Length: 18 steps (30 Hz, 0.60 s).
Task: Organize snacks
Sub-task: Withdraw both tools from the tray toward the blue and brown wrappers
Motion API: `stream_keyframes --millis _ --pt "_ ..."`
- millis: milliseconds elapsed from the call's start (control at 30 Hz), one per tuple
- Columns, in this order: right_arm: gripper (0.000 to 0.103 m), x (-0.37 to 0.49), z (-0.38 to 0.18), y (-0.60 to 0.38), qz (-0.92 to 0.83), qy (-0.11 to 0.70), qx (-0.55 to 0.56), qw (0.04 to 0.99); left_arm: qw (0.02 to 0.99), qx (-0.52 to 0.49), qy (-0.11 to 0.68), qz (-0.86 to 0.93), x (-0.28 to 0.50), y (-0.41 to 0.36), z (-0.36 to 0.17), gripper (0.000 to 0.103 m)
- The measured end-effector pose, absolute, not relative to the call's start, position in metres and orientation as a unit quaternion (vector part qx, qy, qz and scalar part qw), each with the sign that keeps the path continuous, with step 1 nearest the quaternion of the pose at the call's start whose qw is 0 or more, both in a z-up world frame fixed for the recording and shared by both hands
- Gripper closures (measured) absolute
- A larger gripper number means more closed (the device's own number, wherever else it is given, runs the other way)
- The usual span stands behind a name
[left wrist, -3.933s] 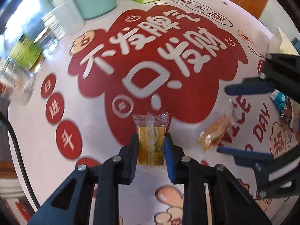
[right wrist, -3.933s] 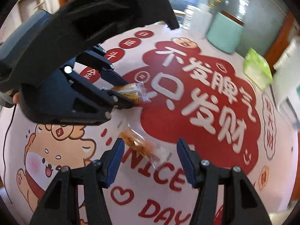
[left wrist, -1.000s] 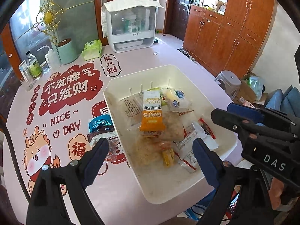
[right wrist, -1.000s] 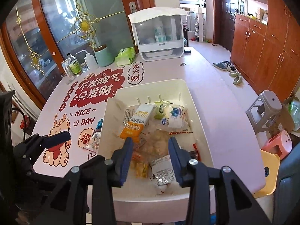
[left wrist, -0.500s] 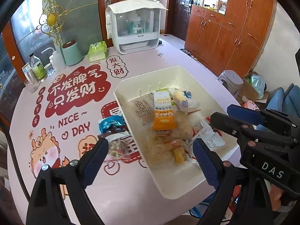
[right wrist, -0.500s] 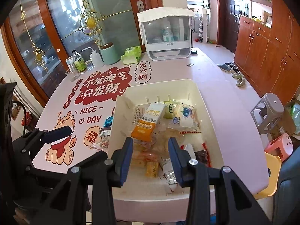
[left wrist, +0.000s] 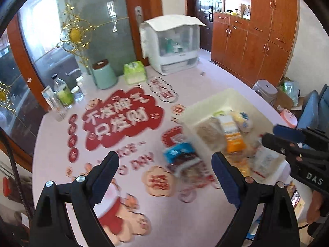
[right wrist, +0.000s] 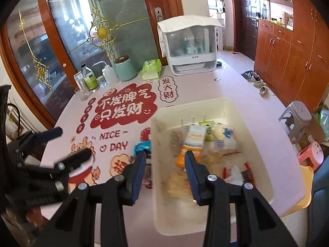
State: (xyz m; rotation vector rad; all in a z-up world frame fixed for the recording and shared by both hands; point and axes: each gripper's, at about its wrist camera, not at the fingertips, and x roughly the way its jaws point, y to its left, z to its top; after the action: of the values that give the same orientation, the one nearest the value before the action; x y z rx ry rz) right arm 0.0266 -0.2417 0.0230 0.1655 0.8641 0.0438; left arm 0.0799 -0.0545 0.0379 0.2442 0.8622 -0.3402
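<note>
A cream plastic bin (right wrist: 265,135) sits on the pink table and holds several snack packs, among them an orange-and-white pack (right wrist: 190,144). The bin also shows in the left wrist view (left wrist: 207,105), blurred. A blue-wrapped snack (left wrist: 177,149) and a clear-wrapped one (left wrist: 189,169) lie on the table just left of the bin. My left gripper (left wrist: 165,176) is open and empty, high above the table near these loose snacks. My right gripper (right wrist: 165,166) is open and empty, hovering over the bin's left wall.
At the table's far side stand a white lidded appliance (right wrist: 190,47), a green tissue pack (right wrist: 151,69), a mint canister (right wrist: 124,68) and bottles (right wrist: 89,79). A red printed mat (right wrist: 123,107) covers the table's middle. A grey stool (right wrist: 297,113) stands on the floor at right.
Both grippers let their snacks go into the bin and rose high above the table. In the last second the left gripper has swung left, and the right gripper's jaws have widened.
</note>
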Motion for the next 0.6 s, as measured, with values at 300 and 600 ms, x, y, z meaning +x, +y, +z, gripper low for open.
stream_keyframes --millis 300,600 --pt "0.063 0.046 -0.024 -0.178 -0.008 0.451 0.128 0.883 0.857 0.155 0.443 -0.211 0.138 -0.005 -0.013 0.011" --pt "0.063 0.077 -0.097 -0.128 -0.049 0.466 0.098 0.878 0.8 0.201 0.488 -0.286 0.209 -0.027 -0.091 0.011"
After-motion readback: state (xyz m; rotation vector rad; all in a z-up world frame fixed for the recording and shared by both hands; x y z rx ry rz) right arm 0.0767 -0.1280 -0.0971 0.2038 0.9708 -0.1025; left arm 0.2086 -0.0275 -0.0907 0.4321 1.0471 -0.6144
